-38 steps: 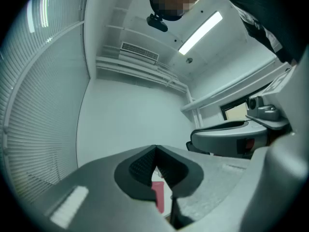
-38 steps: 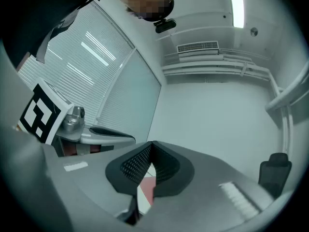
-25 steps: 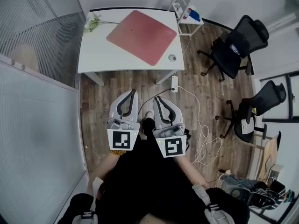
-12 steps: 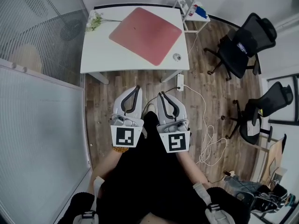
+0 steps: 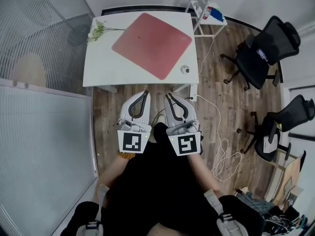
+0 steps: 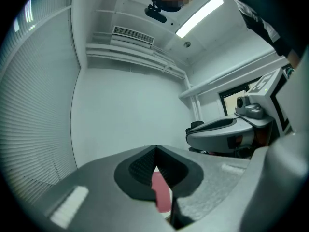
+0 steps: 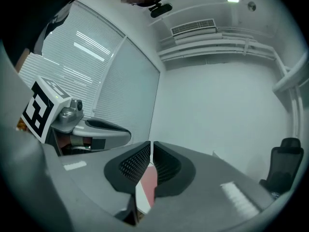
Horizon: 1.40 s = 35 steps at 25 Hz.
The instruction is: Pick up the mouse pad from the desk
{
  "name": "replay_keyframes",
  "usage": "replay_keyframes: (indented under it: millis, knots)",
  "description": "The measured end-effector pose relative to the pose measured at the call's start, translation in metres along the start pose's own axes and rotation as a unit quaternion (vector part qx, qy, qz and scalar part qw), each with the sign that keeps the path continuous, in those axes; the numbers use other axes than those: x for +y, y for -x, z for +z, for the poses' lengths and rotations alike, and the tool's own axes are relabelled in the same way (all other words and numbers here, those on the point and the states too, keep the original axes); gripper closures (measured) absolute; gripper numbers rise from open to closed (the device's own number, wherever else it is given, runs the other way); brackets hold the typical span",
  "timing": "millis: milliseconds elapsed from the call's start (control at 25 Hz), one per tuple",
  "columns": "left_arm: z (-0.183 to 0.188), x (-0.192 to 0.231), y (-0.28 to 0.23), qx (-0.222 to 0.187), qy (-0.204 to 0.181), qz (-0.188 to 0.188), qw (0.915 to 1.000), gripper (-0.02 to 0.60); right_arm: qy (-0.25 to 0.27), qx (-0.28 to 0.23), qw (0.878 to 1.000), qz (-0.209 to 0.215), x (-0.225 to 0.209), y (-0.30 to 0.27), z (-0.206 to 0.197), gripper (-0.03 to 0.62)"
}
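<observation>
The red mouse pad lies flat and skewed on the white desk ahead of me. Both grippers hang side by side over the wooden floor, short of the desk's near edge. My left gripper is shut with nothing in it, and so is my right gripper. In the left gripper view the jaws meet at the tip of my left gripper, with a sliver of the red pad showing below. The right gripper view shows my right gripper the same way, above a strip of pad.
A flower sprig lies at the desk's far left and a small round object near its right front corner. A white rack and two black office chairs stand to the right. A white cable trails on the floor. Glass partitions line the left.
The desk has come closer and now sits just ahead of the gripper tips. Both grippers stayed shut and side by side.
</observation>
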<state>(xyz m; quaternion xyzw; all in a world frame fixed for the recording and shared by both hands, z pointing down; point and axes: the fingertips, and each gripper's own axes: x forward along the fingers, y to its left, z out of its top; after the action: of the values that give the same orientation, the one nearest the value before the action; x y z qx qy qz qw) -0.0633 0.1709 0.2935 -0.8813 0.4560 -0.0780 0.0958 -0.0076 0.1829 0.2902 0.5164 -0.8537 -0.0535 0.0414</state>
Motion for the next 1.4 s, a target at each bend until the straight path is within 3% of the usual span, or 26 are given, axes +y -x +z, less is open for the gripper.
replay_keyframes:
  millis: [360,680,920,1160,1400]
  knots:
    - [-0.020,0.005,-0.044,0.043,-0.025,0.016,0.9986,0.580,0.058,0.057,0.993,0.080,-0.040,-0.039,-0.043,0.542]
    - [-0.059,0.047,-0.077,0.062,-0.017,0.008,0.9979,0.580,0.066,0.105,0.989,0.082,-0.053,-0.089,-0.074,0.536]
    - [-0.090,0.080,-0.116,0.061,-0.014,-0.034,0.9975,0.580,0.095,0.148,0.982,0.070,-0.062,-0.134,-0.095,0.527]
    - [-0.111,0.120,-0.158,0.053,-0.018,-0.088,0.9945,0.580,0.091,0.194,0.976,0.039,-0.078,-0.178,-0.113,0.511]
    - [-0.158,0.147,-0.179,0.068,-0.010,-0.141,0.9875,0.575,0.123,0.221,0.967,0.009,-0.088,-0.205,-0.132,0.499]
